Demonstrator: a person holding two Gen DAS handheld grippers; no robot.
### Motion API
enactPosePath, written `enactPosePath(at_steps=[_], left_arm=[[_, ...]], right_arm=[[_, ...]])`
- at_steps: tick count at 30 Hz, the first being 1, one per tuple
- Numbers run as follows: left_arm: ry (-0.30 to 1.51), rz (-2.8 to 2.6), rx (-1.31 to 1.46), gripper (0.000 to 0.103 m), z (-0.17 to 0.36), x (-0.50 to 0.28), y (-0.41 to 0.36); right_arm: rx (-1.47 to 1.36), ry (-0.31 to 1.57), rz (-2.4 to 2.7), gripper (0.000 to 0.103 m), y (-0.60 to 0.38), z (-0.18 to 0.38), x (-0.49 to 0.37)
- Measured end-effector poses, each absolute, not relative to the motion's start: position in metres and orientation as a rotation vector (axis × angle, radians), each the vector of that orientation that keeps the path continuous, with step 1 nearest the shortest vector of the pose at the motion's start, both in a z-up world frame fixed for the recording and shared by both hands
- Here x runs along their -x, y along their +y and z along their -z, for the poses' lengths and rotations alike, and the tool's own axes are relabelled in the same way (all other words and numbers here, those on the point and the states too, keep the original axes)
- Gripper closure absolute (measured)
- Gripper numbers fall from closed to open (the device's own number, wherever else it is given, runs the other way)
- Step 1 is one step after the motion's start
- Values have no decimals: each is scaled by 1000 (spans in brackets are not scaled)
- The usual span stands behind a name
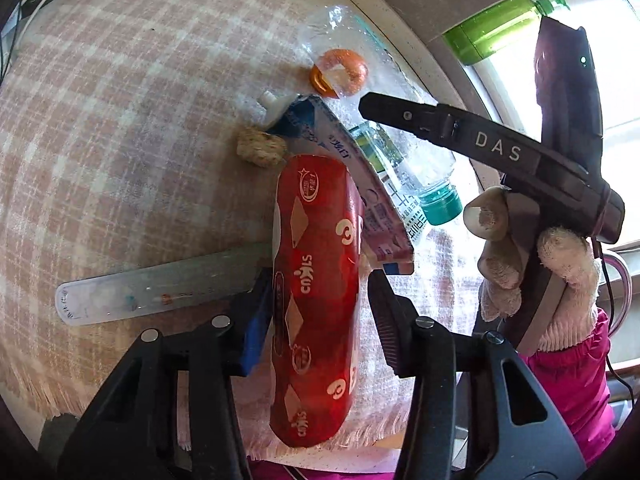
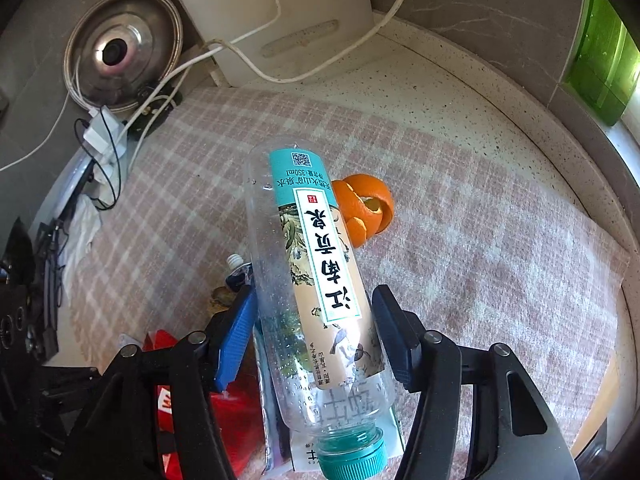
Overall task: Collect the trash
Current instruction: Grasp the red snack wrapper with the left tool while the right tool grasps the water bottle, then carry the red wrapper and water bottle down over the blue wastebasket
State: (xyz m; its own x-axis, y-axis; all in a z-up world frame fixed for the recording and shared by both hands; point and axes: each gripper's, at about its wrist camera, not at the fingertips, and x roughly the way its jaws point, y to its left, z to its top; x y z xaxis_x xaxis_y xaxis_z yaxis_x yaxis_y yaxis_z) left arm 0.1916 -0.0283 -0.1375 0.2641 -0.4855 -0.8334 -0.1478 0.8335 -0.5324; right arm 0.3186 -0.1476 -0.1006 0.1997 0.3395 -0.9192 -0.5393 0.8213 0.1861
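Note:
My left gripper is shut on a red snack packet, held lengthwise between its fingers above the checked cloth. My right gripper is shut on a clear plastic water bottle with a teal cap pointing toward the camera; it also shows in the left wrist view. Orange peel lies on the cloth behind the bottle. A flattened blue-and-white toothpaste tube, a brown crumpled lump and a clear flat plastic wrapper lie near the packet.
A metal pot lid, a white appliance and white cables sit at the back of the speckled counter. A green bottle stands on the window sill. The cloth's fringed front edge is close to me.

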Motion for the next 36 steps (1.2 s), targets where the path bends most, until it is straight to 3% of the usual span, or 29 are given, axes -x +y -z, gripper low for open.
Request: enactPosePath(at_steps=[5, 10, 36], left_arm=[[1299, 259, 569, 72, 142, -196, -42], [1257, 242, 590, 80, 133, -190, -33], [1073, 45, 618, 80, 70, -86, 62]], right_arm=[[160, 1208, -615, 45, -156, 96, -318], [106, 1178, -620, 45, -170, 86, -316], [-100, 1088, -714, 46, -204, 39, -199]])
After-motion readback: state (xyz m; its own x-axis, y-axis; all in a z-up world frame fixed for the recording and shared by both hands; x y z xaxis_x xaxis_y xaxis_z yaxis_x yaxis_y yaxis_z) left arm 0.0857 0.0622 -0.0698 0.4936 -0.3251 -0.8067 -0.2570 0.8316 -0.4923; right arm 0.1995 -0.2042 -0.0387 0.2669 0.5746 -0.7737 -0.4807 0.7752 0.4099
